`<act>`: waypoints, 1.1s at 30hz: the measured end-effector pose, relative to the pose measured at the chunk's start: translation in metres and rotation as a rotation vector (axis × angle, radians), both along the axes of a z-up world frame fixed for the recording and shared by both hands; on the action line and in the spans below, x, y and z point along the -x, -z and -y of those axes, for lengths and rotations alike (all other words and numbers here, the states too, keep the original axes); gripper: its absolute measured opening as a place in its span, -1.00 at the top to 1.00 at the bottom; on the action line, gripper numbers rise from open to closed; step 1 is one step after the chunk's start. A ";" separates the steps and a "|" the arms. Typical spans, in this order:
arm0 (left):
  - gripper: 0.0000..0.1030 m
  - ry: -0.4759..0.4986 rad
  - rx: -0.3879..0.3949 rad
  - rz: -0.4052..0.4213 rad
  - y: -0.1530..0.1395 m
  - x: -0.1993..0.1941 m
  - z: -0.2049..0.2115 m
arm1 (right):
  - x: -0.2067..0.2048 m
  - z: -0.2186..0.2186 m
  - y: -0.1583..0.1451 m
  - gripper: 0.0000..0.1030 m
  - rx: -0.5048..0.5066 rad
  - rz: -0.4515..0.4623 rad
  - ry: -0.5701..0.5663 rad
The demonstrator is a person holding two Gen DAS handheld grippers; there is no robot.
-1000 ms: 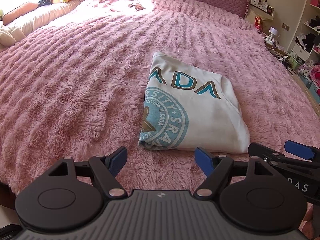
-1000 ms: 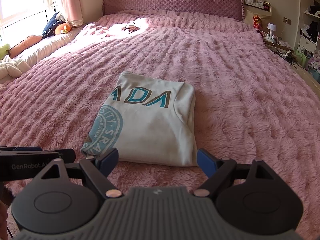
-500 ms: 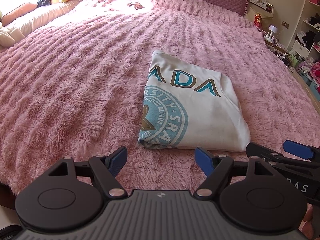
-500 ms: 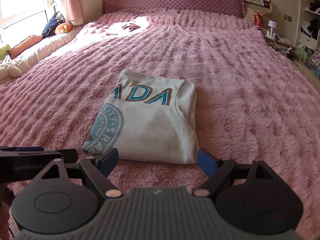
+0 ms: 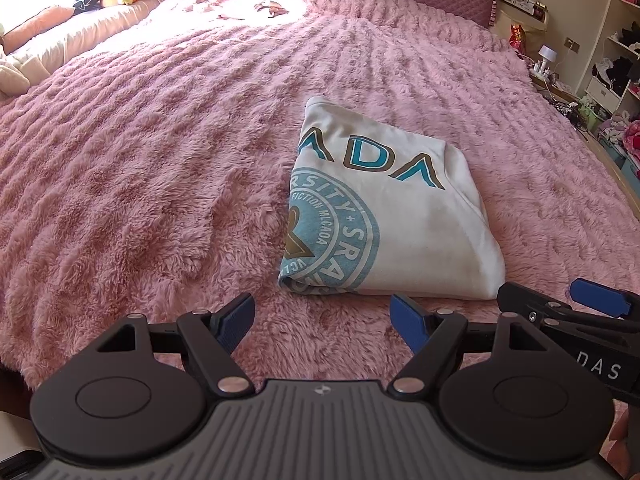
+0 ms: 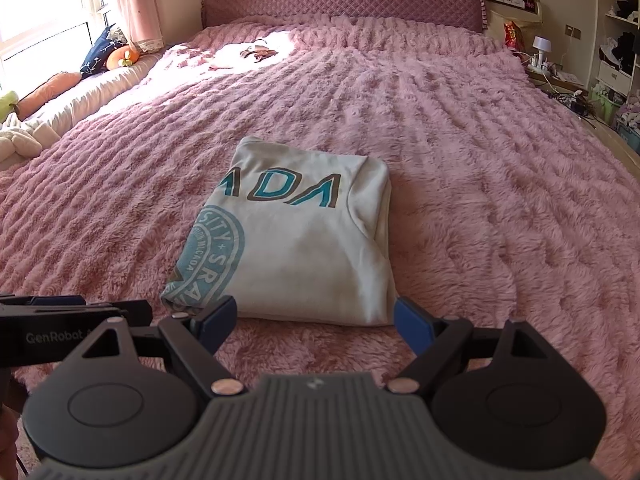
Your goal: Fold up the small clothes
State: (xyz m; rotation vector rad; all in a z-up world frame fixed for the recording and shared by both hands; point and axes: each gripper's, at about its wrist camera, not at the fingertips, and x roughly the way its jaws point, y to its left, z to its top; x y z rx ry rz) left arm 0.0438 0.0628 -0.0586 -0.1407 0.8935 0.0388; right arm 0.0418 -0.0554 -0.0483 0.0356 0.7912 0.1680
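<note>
A white sweatshirt (image 5: 404,216) with teal and brown lettering and a round teal seal lies folded into a compact rectangle on the pink fluffy bedspread (image 5: 160,160). The same sweatshirt (image 6: 304,240) fills the middle of the right wrist view. My left gripper (image 5: 324,320) is open and empty, hovering just short of the garment's near left corner. My right gripper (image 6: 314,320) is open and empty too, its blue pads (image 6: 414,326) flanking the near edge without touching it. The right gripper's fingers (image 5: 596,304) show at the right edge of the left wrist view.
A quilted mauve headboard (image 6: 344,0) closes the far end of the bed. Cushions and soft toys (image 6: 112,54) line the window side at left. A small dark item (image 6: 258,51) lies in the sunlit patch. Shelves and clutter (image 6: 616,72) stand at right.
Both grippers have drawn slightly back and up from the folded sweatshirt, staying open. The garment has not moved.
</note>
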 end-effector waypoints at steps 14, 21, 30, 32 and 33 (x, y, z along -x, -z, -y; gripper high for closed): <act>-0.75 0.006 -0.011 -0.014 0.003 0.001 0.002 | 0.000 -0.001 0.005 -0.58 0.001 -0.006 -0.001; -0.75 0.011 -0.028 -0.019 0.004 0.001 0.003 | 0.000 -0.001 0.005 -0.58 0.003 -0.007 -0.001; -0.71 0.006 -0.041 -0.002 0.005 0.001 0.004 | 0.000 0.000 0.009 -0.58 0.005 -0.018 -0.004; -0.67 0.005 -0.037 0.006 0.005 0.001 0.004 | -0.001 -0.001 0.010 -0.58 0.005 -0.021 -0.004; -0.65 0.008 -0.035 0.012 0.005 0.002 0.004 | -0.001 -0.001 0.010 -0.58 0.004 -0.022 -0.004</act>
